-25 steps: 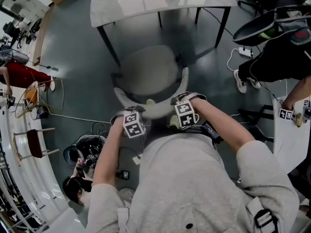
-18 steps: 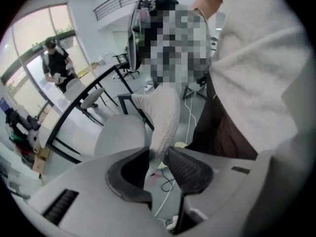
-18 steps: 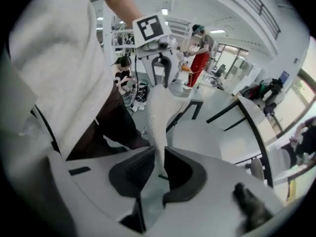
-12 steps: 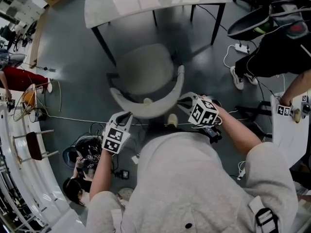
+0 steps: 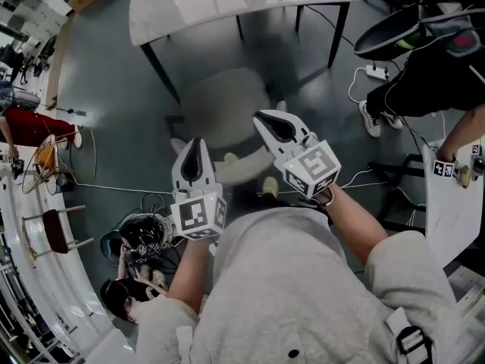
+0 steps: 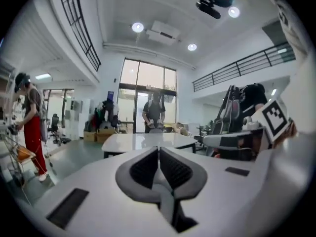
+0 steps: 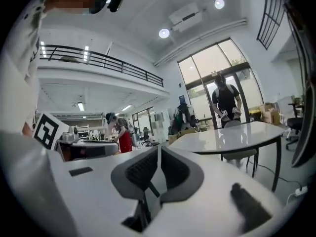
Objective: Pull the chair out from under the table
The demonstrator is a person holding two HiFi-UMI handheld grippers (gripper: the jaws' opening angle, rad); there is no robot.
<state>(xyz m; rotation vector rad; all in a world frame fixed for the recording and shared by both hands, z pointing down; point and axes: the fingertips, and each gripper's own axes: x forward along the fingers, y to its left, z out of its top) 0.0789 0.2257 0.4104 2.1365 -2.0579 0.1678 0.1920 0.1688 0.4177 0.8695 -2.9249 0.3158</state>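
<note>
Both off now: left tool (image 5: pixel 195 146) and right tool (image 5: pixel 267 121) have quit the chair (image 5: pixel 223 112), risen and just closed on nothing, chair standing out from the table (image 5: pixel 227 2), pull apparently done.

The left white plastic gripper with its marker cube (image 5: pixel 195 145) is held up before the chest, jaws together and empty. The right white plastic gripper (image 5: pixel 266 120) stands beside it, apart; its jaws have just been closing, with nothing between them. Both point forward.
</note>
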